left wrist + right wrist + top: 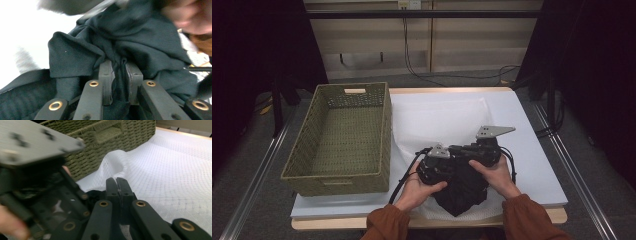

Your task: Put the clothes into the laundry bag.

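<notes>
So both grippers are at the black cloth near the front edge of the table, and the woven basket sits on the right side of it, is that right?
Not quite. The woven basket sits on the left side of the table, as the high view shows. The rest holds: the left gripper and right gripper are at the black cloth near the front edge.

High view dim, dark at both sides; gripper views brighter, motion-blurred at upper edges, white sheet (175, 165) overexposed at upper left.

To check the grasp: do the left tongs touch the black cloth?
Touching. In the left gripper view, the left tongs pinch a fold of the black cloth between both jaws.
</notes>
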`<state>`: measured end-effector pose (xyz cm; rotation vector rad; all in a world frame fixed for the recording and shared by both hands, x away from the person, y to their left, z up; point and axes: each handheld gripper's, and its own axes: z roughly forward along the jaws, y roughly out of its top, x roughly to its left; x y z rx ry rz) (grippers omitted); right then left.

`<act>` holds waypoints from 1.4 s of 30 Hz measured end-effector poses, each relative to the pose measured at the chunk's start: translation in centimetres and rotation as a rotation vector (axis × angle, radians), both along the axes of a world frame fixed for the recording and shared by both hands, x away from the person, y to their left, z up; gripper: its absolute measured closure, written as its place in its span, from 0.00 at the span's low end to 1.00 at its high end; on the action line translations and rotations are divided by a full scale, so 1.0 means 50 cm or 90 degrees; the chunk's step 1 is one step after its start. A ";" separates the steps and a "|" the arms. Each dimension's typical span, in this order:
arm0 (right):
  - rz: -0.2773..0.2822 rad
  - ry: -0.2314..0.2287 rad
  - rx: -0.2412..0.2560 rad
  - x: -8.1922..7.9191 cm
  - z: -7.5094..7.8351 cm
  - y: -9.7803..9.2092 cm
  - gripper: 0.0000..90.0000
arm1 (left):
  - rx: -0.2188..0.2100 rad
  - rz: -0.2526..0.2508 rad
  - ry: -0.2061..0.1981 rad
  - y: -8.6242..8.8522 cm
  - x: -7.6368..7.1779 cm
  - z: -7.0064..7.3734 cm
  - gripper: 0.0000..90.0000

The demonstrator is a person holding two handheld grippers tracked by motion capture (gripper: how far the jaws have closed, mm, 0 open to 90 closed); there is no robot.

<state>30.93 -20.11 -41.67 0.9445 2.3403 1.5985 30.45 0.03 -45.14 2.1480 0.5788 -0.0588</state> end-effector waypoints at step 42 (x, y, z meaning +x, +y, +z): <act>0.000 0.021 -0.030 -0.030 -0.022 -0.022 0.99 | 0.075 0.092 -0.004 0.102 0.012 -0.050 0.24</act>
